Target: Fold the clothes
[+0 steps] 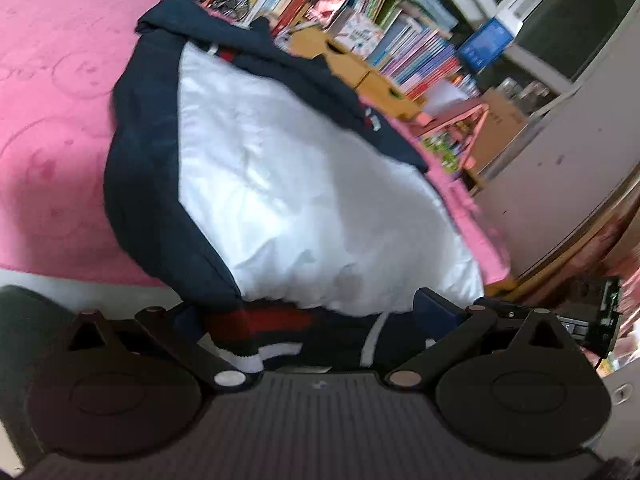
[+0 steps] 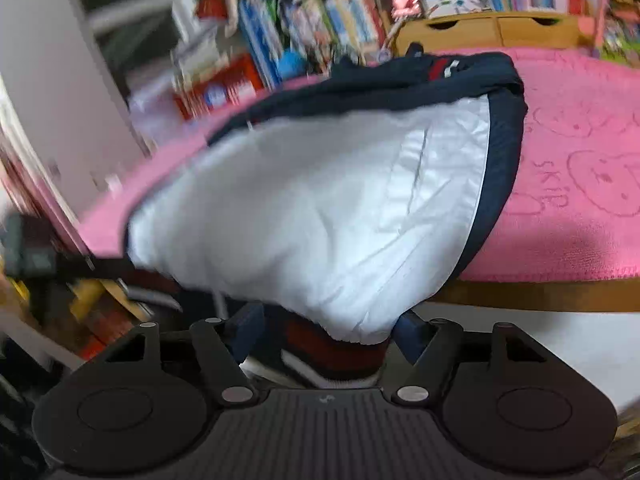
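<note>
Right then: my left claw (image 1: 304, 332) and right claw (image 2: 320, 344) each had the jacket (image 1: 280, 184) hem bunched between the pads, both approx half-open w/ cloth filling the gap. Jacket's white lining faced up, stretching fwd from both claws onto the pink towel (image 1: 52, 120) over the tabletop. Bookshelf (image 2: 320, 12) stood beyond, blurred.

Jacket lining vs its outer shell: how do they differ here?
The white lining faces up and covers most of the jacket; the navy shell shows only as a border around it. The lining looks smooth and creased; the shell carries red-and-white striped trim. Both lie on the pink cloth, near end overhanging its edge.
</note>
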